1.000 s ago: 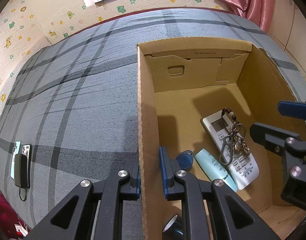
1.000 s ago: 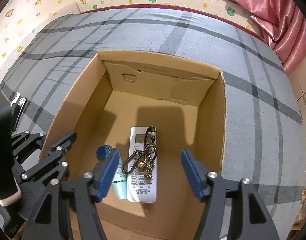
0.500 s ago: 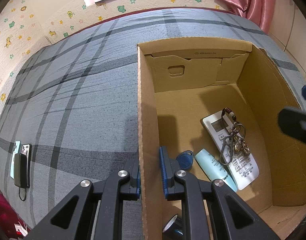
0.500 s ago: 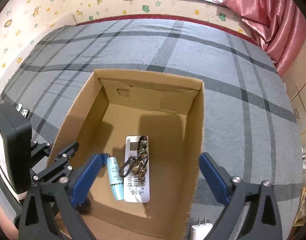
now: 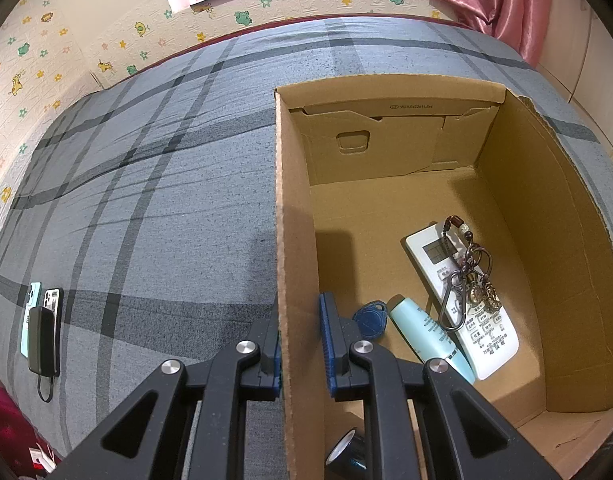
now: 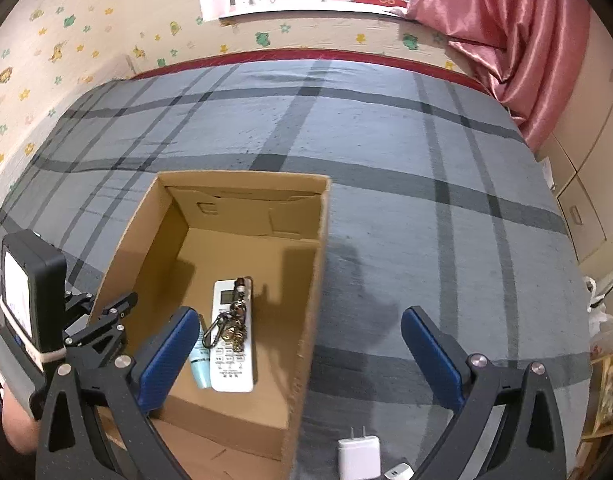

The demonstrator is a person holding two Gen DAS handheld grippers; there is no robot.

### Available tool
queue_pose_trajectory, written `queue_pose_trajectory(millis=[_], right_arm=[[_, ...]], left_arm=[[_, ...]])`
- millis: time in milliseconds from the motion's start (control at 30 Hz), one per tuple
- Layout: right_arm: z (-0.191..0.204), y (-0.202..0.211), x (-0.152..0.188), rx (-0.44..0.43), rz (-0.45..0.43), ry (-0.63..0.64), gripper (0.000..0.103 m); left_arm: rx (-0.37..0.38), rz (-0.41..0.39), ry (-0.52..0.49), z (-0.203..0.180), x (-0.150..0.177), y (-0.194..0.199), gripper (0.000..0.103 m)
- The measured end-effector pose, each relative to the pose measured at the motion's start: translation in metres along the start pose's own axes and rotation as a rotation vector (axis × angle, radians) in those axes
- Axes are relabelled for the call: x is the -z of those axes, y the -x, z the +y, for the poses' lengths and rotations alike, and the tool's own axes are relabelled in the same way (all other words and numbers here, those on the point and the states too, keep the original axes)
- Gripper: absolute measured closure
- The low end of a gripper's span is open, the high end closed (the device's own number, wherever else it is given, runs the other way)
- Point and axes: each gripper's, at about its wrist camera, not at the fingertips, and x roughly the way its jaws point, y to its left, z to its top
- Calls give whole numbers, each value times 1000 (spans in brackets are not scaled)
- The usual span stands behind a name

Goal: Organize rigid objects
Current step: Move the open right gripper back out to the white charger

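Left gripper [image 5: 300, 340]: pads clamped on the left wall of the cardboard box [image 5: 284, 240], one pad outside, one inside, steadying it.

Right gripper [image 6: 300, 360]: jaws wide apart, holding nothing, poised above the box's right wall and the bedspread [image 6: 386, 140].

Box contents, near half of the floor: white remote control [image 5: 462, 300]; key bunch with carabiner [image 5: 468, 284] lying on top of the remote; pale blue tube [image 5: 426, 334] touching the remote's left edge; blue key fob [image 5: 371, 317] just left of the tube; a dark round item [image 5: 346, 456] at the near left corner, kind unclear. Far half bare.

Outstanding, by judgement: white plug charger [image 6: 359, 458] and a smaller white adapter [image 6: 398, 472], on the bedspread just right of the box's near corner. Two phones with a power bank [image 5: 42, 334] lie well left of the box. Task appears partly done.
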Motion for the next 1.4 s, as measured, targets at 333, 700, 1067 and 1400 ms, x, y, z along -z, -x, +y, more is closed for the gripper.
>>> queue_pose_trajectory(millis=[333, 700, 1067, 1400], right_arm=[[-36, 18, 20, 30, -2, -31, 0], [-80, 17, 63, 79, 36, -69, 0], [-94, -5, 107, 73, 76, -69, 0], [-87, -14, 119, 53, 99, -47, 0]], left_arm=[[-3, -1, -2, -1, 0, 0, 87], [-5, 0, -2, -1, 0, -1, 87], [-11, 0, -6, -1, 1, 0, 87], [-16, 0, -8, -2, 1, -1, 87]])
